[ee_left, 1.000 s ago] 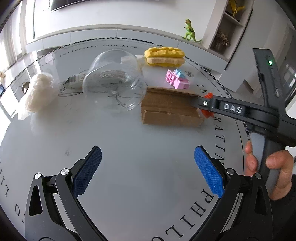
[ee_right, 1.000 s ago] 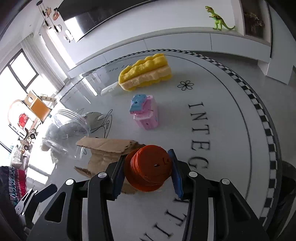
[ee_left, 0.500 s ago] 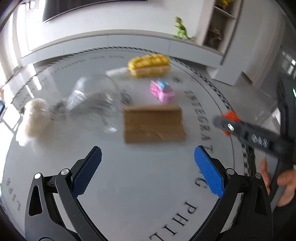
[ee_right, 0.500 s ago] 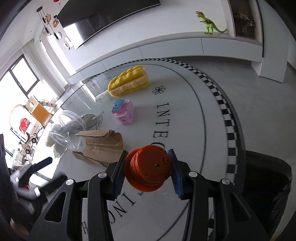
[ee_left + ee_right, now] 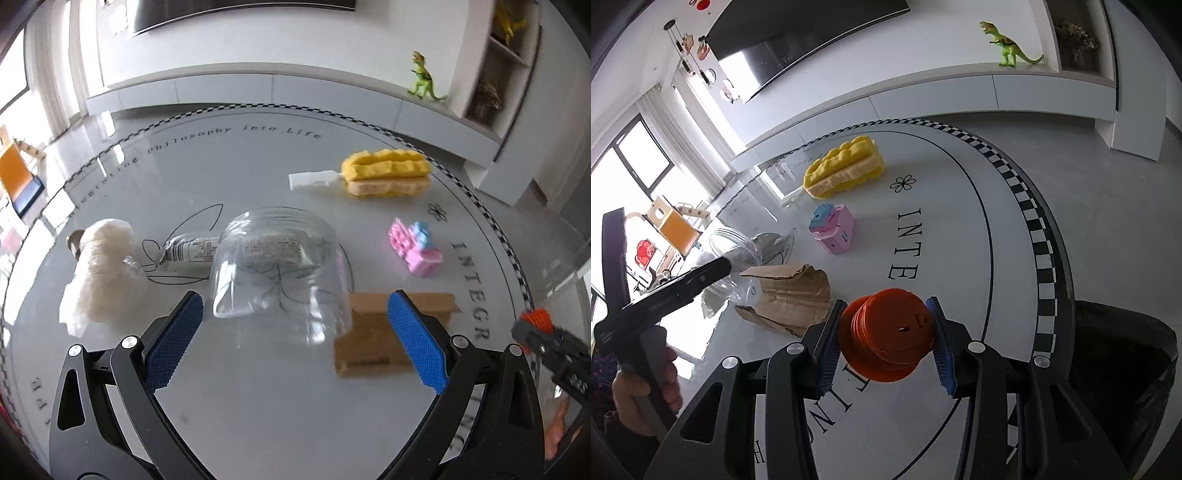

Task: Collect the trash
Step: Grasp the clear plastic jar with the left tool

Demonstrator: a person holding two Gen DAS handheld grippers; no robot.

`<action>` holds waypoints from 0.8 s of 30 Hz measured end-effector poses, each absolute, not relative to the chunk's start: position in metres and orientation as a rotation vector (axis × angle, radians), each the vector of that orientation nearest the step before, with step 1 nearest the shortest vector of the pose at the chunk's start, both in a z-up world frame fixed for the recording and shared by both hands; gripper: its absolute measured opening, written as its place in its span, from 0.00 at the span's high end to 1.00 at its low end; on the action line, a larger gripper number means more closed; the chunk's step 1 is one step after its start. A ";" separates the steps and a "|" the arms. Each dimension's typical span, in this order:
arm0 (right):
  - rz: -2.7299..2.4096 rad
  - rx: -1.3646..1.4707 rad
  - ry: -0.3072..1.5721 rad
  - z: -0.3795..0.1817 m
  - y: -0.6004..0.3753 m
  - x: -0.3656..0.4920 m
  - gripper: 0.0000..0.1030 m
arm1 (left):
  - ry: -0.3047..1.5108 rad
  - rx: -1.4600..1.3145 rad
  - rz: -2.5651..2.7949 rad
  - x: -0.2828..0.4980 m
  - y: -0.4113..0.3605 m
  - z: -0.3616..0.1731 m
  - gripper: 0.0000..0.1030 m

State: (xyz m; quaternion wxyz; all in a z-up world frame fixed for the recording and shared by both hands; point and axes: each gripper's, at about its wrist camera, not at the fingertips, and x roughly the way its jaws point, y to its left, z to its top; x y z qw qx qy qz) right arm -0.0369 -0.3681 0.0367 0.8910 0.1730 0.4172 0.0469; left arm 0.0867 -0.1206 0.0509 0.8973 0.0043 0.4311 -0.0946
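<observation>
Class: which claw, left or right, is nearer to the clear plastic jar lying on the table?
Left. The left claw hangs open just before the clear plastic jar; the right claw is off beyond the cardboard.

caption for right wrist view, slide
Right gripper clamps an orange lid above the table, black trash bag alongside.

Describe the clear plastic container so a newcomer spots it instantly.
On the round white table, look just ahead of the open left claw. The clear plastic container lies on its side left of the cardboard piece, the only see-through item there.
</observation>
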 end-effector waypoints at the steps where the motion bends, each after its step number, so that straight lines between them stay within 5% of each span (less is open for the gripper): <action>1: 0.099 0.358 0.870 0.036 -0.368 -0.036 0.56 | 0.907 -0.015 -0.188 0.092 -0.117 0.047 0.06; 5: 0.099 0.354 0.874 0.035 -0.369 -0.036 0.56 | 0.928 -0.079 -0.193 0.100 -0.110 0.039 0.20; 24: 0.055 0.378 0.793 0.072 -0.385 -0.099 0.56 | 0.811 -0.014 -0.326 0.009 -0.126 0.098 0.20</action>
